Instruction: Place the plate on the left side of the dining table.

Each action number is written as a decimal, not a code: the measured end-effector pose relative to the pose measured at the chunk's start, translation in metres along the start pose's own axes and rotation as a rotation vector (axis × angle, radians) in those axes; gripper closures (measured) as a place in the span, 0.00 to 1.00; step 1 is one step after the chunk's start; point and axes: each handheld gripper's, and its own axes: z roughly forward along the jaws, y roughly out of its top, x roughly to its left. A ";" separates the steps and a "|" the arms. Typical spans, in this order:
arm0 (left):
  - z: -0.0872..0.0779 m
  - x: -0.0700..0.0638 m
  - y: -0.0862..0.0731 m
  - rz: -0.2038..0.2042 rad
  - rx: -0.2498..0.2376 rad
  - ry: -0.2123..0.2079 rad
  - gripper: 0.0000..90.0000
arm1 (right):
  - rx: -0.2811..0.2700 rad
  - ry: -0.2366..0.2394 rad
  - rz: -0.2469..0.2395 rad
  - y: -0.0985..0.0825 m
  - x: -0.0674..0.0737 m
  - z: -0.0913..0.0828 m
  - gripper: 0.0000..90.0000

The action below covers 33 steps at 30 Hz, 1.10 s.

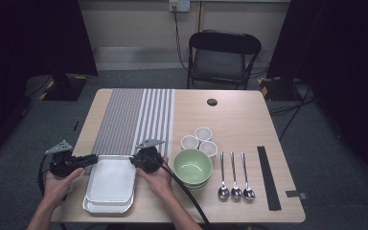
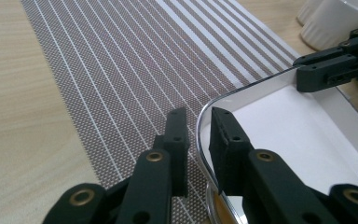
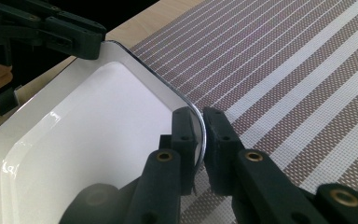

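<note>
At the lower left of the high view, your left gripper (image 1: 92, 158) straddled the far-left rim of the tray (image 1: 111, 181), a small gap showing. Your right gripper (image 1: 135, 160) pinched the far-right corner. The tray sat on the table (image 1: 239, 120), touching the striped mat (image 1: 134, 117); lifting remained, likely.

Recording studio: black curtains (image 1: 33, 38), lone folding chair (image 1: 223, 55), staged table (image 1: 239, 120).
</note>
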 end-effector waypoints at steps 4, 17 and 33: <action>-0.001 0.002 -0.001 -0.001 -0.003 -0.009 0.91 | 0.001 -0.014 0.000 0.001 -0.001 0.000 0.86; 0.003 0.001 0.002 -0.005 0.000 0.006 0.97 | -0.015 -0.014 -0.010 0.006 0.000 0.001 0.94; 0.001 0.002 -0.003 -0.033 0.013 0.011 0.79 | 0.023 -0.052 -0.003 0.003 -0.004 0.003 0.96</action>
